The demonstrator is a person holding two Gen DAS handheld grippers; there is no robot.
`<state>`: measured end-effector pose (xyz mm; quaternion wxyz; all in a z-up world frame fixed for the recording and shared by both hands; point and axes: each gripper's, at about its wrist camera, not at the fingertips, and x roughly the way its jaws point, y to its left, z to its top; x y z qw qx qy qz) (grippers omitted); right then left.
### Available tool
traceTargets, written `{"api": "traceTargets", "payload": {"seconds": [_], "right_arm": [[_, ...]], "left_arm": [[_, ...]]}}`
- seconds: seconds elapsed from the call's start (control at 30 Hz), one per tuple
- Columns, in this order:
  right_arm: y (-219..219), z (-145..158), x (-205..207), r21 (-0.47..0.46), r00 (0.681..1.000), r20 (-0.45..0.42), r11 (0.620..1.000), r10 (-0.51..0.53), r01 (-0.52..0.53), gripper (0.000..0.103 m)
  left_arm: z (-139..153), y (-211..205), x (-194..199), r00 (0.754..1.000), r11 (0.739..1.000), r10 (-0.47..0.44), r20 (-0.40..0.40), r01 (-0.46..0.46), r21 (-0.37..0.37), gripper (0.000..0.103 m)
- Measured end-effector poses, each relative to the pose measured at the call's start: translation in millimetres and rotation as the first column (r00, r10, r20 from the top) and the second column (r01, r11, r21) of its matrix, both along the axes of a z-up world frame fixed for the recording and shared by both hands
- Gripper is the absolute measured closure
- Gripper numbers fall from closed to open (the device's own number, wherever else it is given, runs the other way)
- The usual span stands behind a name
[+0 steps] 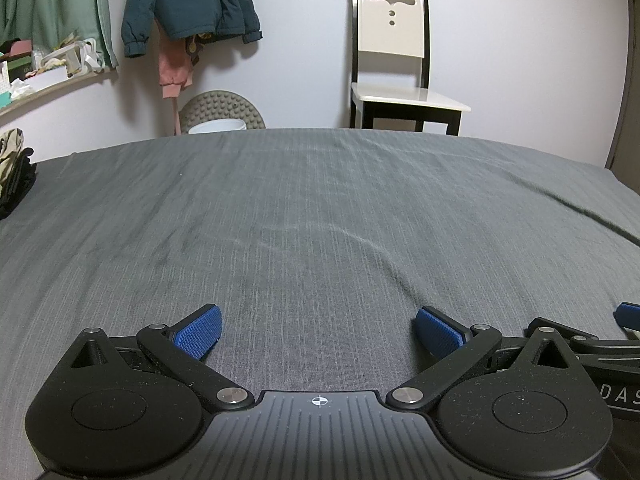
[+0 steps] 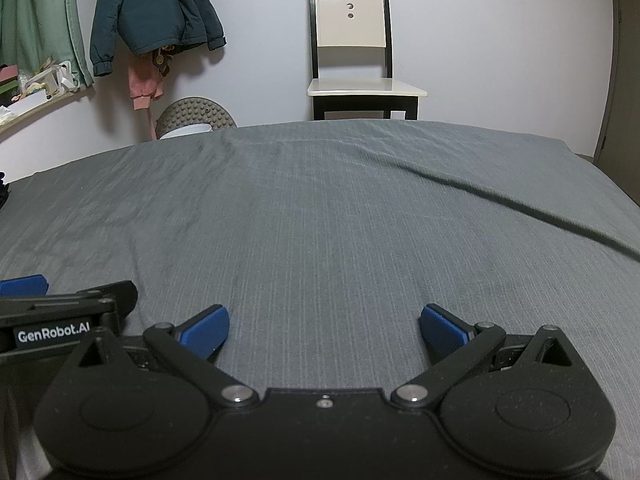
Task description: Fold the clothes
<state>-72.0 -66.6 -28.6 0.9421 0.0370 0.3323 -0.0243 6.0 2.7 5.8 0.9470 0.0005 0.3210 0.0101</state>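
Observation:
My left gripper [image 1: 318, 332] is open, its blue pads spread wide just above the grey bedsheet [image 1: 320, 208] with nothing between them. My right gripper [image 2: 324, 330] is also open and empty over the same sheet [image 2: 340, 208]. The two grippers sit side by side: the right one's finger [image 1: 628, 312] shows at the right edge of the left wrist view, and the left one's body [image 2: 60, 316] at the left edge of the right wrist view. A pile of dark and beige clothes [image 1: 14, 172] lies at the bed's far left edge, well away from both grippers.
A cream chair [image 1: 394, 60] stands against the wall beyond the bed. A teal jacket [image 1: 188, 0] and a pink garment [image 1: 174, 68] hang on the wall at left. A cluttered shelf [image 1: 48, 76] and a studded grey cushion [image 1: 222, 112] sit behind the bed.

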Motion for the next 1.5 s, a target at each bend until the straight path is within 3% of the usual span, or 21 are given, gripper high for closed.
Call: {"api": "traceTargets", "payload": {"seconds": [1.5], "right_arm": [[-3.5,-1.1,0.9,0.000,1.000,0.001,1.000,0.001,-0.001,0.000]], "left_arm": [[-2.0,-2.3,-3.1,1.000,1.000,0.005,0.006,-0.005,0.000,0.000]]}}
